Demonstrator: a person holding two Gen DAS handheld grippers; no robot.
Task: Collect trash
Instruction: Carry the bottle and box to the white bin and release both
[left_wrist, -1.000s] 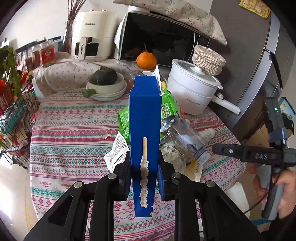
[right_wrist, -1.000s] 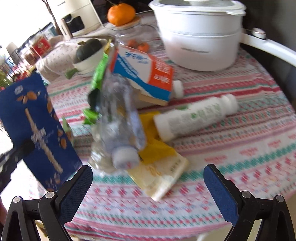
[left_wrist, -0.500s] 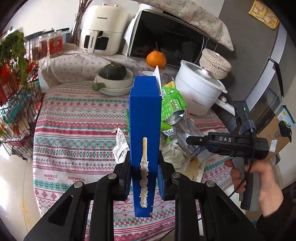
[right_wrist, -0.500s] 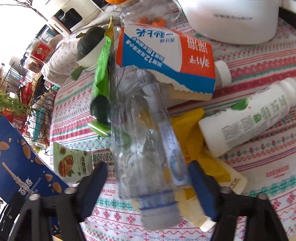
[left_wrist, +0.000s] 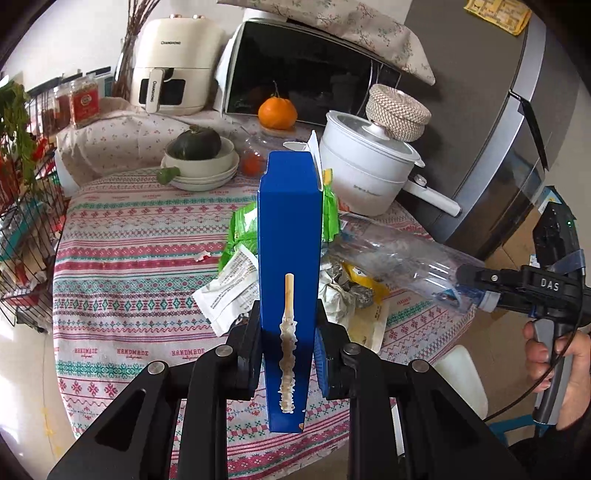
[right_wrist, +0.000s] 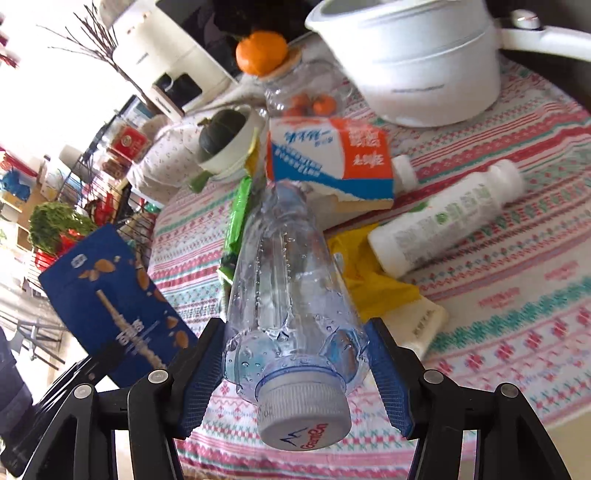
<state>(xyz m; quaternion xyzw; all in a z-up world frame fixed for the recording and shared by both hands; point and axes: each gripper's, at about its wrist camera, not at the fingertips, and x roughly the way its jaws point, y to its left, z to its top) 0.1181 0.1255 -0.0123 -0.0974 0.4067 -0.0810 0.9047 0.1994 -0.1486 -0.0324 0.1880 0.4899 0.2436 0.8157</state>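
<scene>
Both grippers loaded over the cluttered table.
Left gripper (left_wrist: 288, 347) clamped the blue snack box (left_wrist: 289, 236) upright; at its 3 o'clock, right gripper (right_wrist: 295, 365), jaws just closed, pinched the clear plastic bottle (right_wrist: 284, 280) at its shoulder, cap (right_wrist: 304, 415) toward camera. Risk: the thin wet wall could buckle and slip.

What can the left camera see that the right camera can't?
Only the left view shows the hand on the right gripper, the woven lid and the fridge. Only the right view shows the milk carton and white bottle. Both show the blue box, clear bottle, orange and white pot.
</scene>
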